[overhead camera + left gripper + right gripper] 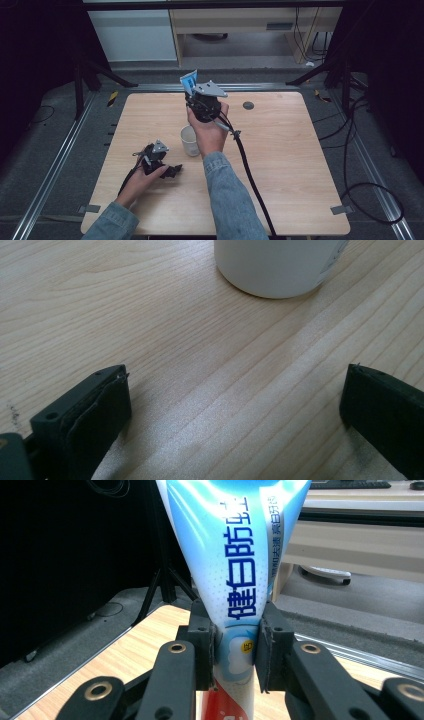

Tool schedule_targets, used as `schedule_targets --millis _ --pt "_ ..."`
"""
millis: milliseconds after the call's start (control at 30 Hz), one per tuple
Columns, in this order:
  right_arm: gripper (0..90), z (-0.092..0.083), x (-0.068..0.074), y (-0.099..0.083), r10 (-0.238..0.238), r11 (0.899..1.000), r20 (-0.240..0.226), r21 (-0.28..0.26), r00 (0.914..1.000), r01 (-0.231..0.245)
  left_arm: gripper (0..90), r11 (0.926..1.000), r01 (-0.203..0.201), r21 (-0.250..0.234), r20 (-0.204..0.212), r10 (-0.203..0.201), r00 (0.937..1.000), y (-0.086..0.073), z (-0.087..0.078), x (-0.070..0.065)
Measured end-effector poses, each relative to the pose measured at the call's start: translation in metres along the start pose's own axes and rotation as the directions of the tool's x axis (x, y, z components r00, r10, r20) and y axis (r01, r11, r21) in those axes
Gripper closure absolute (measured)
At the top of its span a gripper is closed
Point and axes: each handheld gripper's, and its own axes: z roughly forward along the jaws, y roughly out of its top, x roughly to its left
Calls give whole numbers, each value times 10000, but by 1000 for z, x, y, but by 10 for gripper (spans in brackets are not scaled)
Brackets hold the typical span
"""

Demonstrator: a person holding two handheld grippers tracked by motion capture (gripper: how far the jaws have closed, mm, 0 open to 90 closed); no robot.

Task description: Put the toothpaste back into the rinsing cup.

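A blue and white toothpaste tube (235, 570) with blue lettering stands upright between the jaws of my right gripper (235, 652), which is shut on it. From above, that gripper (199, 95) is lifted over the table's middle, the tube's flat end (188, 81) sticking up. A white cup (190, 140) stands on the wooden table (280, 165) just below it. My left gripper (170, 170) rests low at the front left, jaws wide open. Its own view shows the cup's base (277, 265) ahead, with bare wood between its fingers (100, 410).
A small dark round disc (248, 105) is set in the table at the back right. The right gripper's black cable (250, 175) trails across the table to the front edge. Metal rails and cables run along the floor on both sides.
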Motion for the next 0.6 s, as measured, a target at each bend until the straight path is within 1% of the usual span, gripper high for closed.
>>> schedule_targets --millis 267,500,600 --pt "727 3 1 -6 71 9999 -48 94 10000 -71 0 10000 2 -4 4 -2 10000 0 0 0" --pt "727 4 -1 -12 360 9993 -74 110 9993 -359 0 10000 -5 0 4 5 10000 0 0 0" --pt "727 4 -1 -14 402 9991 -59 104 9992 -401 0 10000 0 -4 8 0 10000 0 0 0"
